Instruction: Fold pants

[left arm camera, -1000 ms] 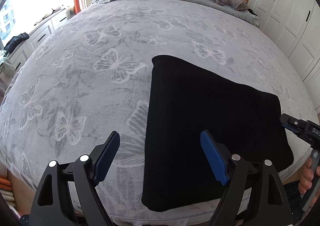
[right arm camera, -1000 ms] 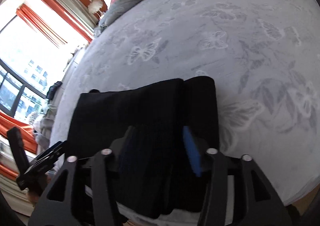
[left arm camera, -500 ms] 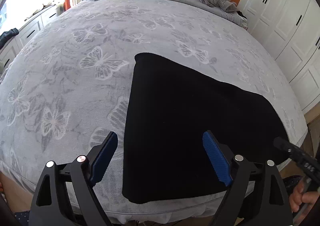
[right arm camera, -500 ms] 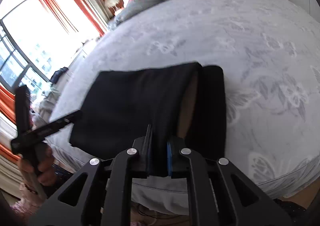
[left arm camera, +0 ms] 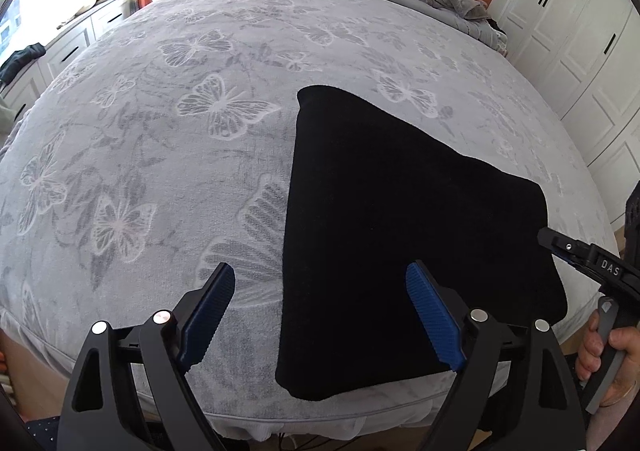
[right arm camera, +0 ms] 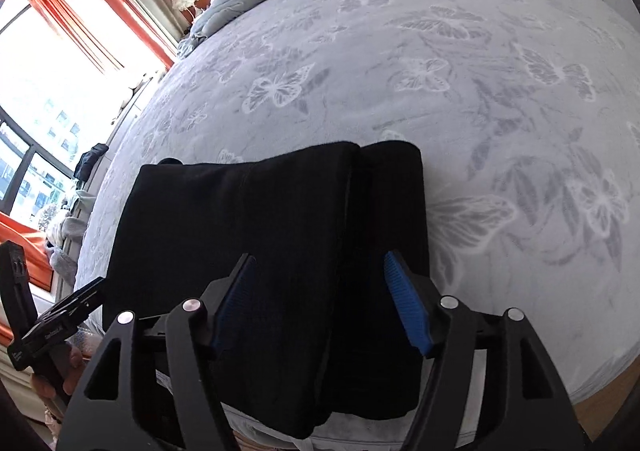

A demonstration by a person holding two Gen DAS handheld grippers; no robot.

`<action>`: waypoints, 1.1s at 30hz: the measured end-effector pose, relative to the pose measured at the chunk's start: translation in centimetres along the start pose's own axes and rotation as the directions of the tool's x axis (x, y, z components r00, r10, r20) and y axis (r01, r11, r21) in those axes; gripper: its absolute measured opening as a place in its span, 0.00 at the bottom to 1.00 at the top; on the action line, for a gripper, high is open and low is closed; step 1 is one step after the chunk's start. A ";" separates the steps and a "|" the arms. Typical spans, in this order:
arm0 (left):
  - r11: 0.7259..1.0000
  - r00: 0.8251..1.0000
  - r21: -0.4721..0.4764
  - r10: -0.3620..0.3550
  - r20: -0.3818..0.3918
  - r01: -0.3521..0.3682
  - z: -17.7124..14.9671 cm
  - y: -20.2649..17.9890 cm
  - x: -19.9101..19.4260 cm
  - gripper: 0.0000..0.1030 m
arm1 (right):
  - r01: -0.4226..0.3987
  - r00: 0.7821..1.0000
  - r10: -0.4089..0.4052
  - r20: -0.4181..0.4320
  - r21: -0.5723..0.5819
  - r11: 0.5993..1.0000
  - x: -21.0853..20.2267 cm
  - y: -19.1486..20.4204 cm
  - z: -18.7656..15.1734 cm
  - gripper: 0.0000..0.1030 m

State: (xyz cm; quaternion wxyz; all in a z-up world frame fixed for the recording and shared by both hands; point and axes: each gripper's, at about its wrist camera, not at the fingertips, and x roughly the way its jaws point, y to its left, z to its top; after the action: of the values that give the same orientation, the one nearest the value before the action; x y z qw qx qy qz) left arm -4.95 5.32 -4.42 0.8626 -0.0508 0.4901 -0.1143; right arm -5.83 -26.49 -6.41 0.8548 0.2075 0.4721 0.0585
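The left gripper [left arm camera: 320,315] hovered with its blue-padded fingers spread wide, holding nothing, above the near edge of the grey butterfly-patterned bedspread [left arm camera: 168,139]. The folded black knit pants [left arm camera: 400,235] lay flat by that near edge. The right gripper [right arm camera: 320,299] was likewise spread apart over them, empty.

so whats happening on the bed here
A person is folding a pair of black pants on a bed covered with a grey butterfly-print blanket, using a handheld gripper in each hand. The pants lie folded into a compact rectangle at the near edge of the bed. The left gripper and the right gripper are both open and hold nothing. The right one sits over the near end of the pants.
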 end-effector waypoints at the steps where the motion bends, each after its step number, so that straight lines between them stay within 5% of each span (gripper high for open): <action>1: 1.000 1.000 0.003 -0.003 0.008 0.003 0.0 0.0 -0.2 0.82 | -0.017 1.000 0.017 0.007 0.001 1.000 -0.4 -0.1 -0.6 0.63; 6: 1.000 1.000 -0.011 -0.016 0.018 0.016 0.1 0.9 -0.9 0.82 | -0.142 0.990 0.144 -0.015 0.055 0.988 -1.6 -1.3 -4.1 0.67; 8: 0.999 0.999 -0.035 -0.027 0.022 0.028 0.4 1.4 -1.3 0.82 | -0.132 0.991 0.133 -0.014 0.032 0.991 -1.3 -0.8 -4.5 0.50; 10: 0.997 0.998 -0.066 -0.047 0.033 0.049 0.9 2.0 -1.8 0.82 | -0.116 0.993 0.116 -0.030 0.006 0.993 -0.7 0.2 -4.1 0.17; 17: 0.981 0.994 -0.191 -0.004 0.113 0.026 2.2 5.7 -4.3 0.82 | -0.274 0.961 0.276 0.014 -0.083 0.958 -3.6 8.1 0.5 0.15; 24: 0.939 0.988 -0.344 0.059 0.141 -0.007 2.4 11.8 -6.7 0.82 | -0.428 0.904 0.415 -0.103 -0.226 0.875 -2.0 21.6 3.3 0.15; 31: 0.863 0.967 -0.500 0.189 0.173 -0.079 1.6 18.8 -9.8 0.82 | -0.560 0.828 0.513 -0.224 -0.307 0.769 1.0 35.4 4.1 0.15; 33: 0.827 0.962 -0.557 0.208 0.178 -0.076 1.0 20.9 -10.6 0.82 | -0.550 0.835 0.498 -0.233 -0.358 0.755 1.6 38.8 3.8 0.14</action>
State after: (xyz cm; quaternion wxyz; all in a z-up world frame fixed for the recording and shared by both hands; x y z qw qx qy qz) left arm -6.23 28.14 0.76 0.8696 -0.2699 0.4008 0.1013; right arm 1.90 8.03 10.05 0.7970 0.1431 0.4237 0.4061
